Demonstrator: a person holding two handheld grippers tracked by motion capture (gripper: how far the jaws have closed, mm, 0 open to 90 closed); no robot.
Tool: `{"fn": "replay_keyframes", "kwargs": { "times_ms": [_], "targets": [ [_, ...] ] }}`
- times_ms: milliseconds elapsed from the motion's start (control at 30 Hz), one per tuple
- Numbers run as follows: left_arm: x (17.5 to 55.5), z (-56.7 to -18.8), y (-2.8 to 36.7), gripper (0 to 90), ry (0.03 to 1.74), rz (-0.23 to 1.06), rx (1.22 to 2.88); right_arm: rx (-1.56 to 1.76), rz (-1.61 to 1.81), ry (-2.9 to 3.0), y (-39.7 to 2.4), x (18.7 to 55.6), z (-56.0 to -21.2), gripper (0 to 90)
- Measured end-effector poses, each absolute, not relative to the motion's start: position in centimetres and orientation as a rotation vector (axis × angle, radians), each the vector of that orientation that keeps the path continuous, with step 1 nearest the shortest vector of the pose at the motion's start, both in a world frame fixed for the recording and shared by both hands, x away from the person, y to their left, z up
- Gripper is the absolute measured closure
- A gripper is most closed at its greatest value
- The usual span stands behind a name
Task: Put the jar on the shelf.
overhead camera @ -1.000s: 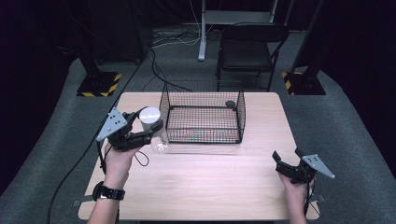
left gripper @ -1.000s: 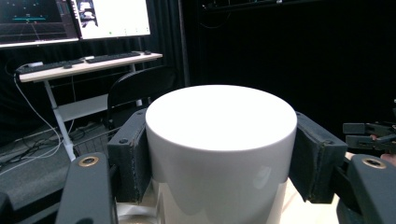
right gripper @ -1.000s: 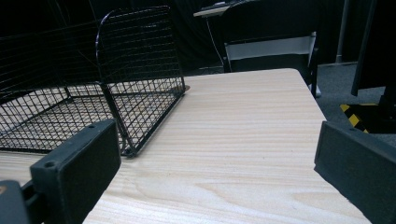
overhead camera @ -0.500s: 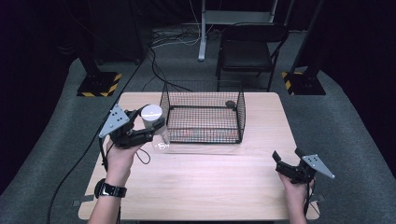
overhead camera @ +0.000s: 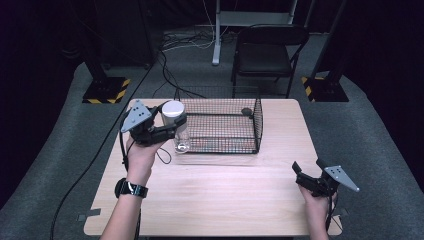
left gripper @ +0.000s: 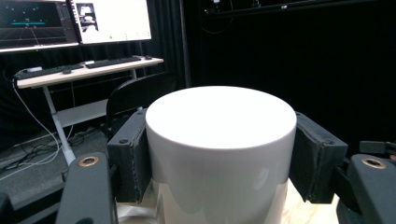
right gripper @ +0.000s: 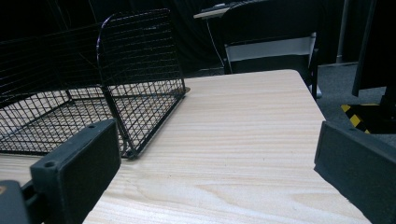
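Your left gripper (overhead camera: 172, 127): clamped on the white-lidded jar (overhead camera: 176, 125), lifted just left of the wire basket (overhead camera: 225, 125).
Your right gripper (overhead camera: 305, 176): jaws apart, near right.

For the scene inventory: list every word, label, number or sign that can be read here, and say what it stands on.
None can be read.
Monitors behind the desk: screen contents too small and blurred to read.
White lid of the jar held in the left gripper: plain, no print.
Wire basket, table, right gripper: no lettering.
Yellow-black hazard stripes on the stand bases: a marking, no words.
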State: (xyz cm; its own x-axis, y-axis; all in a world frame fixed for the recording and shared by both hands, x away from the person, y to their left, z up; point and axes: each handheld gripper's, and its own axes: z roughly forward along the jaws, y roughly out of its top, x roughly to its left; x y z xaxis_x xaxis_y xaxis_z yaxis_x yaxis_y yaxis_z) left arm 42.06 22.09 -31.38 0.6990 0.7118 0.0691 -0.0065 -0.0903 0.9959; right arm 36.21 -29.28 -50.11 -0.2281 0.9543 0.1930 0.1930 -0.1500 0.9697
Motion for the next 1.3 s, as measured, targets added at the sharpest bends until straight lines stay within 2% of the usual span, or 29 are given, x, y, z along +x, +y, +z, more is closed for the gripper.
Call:
{"fn": "replay_keyframes", "kwargs": {
  "times_ms": [700,1300],
  "targets": [
    [48.2,-31.1,18.1,32.4,0.642,0.679,1.550,1.364,1.471,1.421,-29.7,36.2,-50.3,0.0],
    [50.7,-31.0,16.4,32.4,0.649,0.708,1.528,1.372,1.485,1.418,-29.8,36.1,-50.3,0.0]
  ]
}}
